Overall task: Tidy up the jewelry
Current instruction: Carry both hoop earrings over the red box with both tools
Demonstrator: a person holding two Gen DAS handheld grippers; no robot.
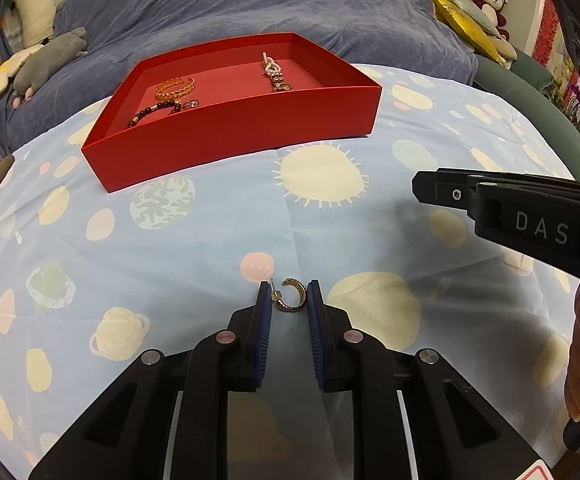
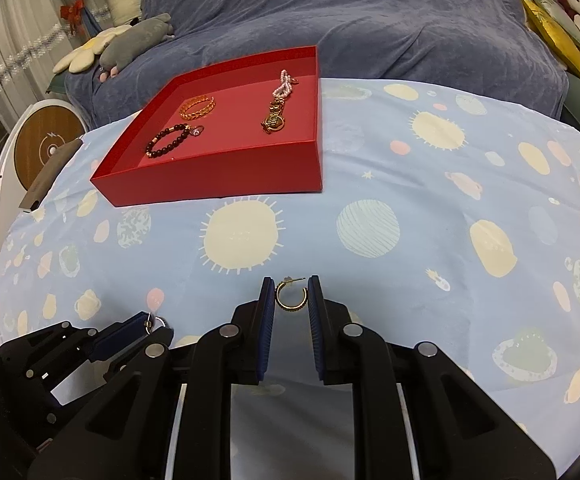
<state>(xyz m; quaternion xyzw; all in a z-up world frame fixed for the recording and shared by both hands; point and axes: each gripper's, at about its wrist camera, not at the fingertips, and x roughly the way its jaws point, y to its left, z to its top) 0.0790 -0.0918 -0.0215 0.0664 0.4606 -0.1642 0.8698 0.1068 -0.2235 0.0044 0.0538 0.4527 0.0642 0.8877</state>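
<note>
A red tray stands on the patterned blue cloth. It holds a gold bangle, a dark bead bracelet, a ring, a gold watch and a pink bead bracelet. My left gripper is open around a gold hoop earring lying on the cloth. My right gripper is open around a second gold hoop earring. The left gripper shows at the lower left of the right wrist view.
The right gripper's body reaches in from the right of the left wrist view. A blue blanket and plush toys lie behind the tray. A round wooden disc and a grey bar lie at the left edge.
</note>
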